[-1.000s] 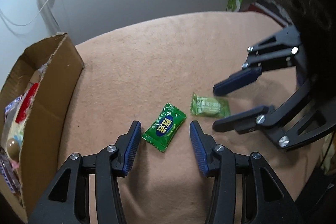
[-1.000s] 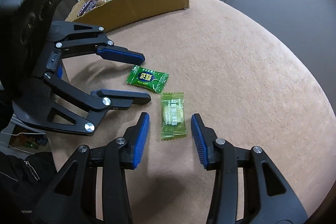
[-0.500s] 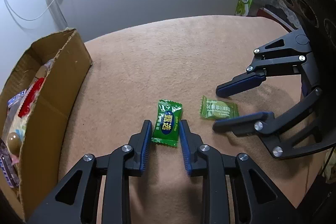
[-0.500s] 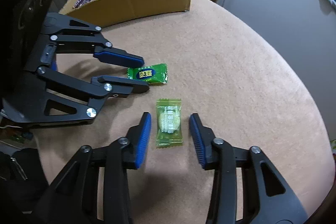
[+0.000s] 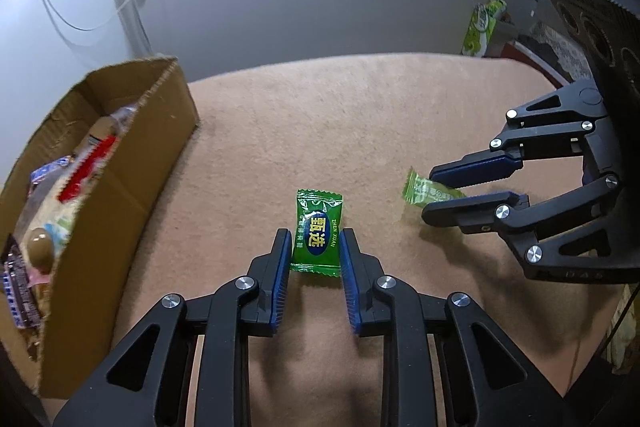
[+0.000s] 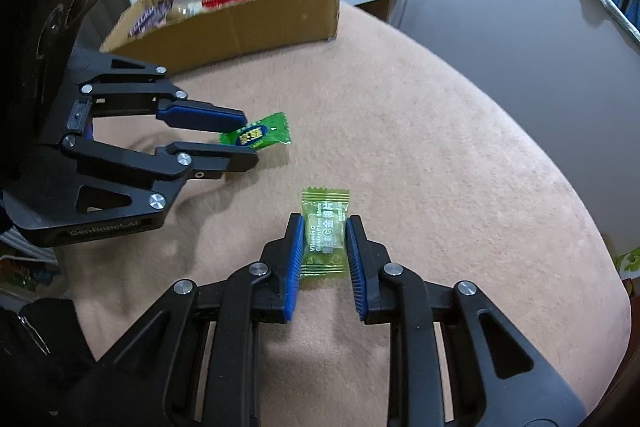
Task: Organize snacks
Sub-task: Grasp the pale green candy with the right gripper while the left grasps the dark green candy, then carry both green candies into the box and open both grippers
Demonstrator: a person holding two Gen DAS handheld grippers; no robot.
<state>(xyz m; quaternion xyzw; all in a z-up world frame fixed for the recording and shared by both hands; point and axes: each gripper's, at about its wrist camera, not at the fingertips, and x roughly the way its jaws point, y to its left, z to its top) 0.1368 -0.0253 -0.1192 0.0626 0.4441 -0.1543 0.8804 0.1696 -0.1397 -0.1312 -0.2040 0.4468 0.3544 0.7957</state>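
Two wrapped candies lie on the table (image 5: 360,115): one dark green candy (image 5: 317,233) and one pale green candy (image 6: 324,233). Two tongs are here, the left tongs (image 5: 314,247) and the right tongs (image 6: 322,239). One cardboard box (image 5: 132,163) at the far left holds several snack packets, too jumbled to count.
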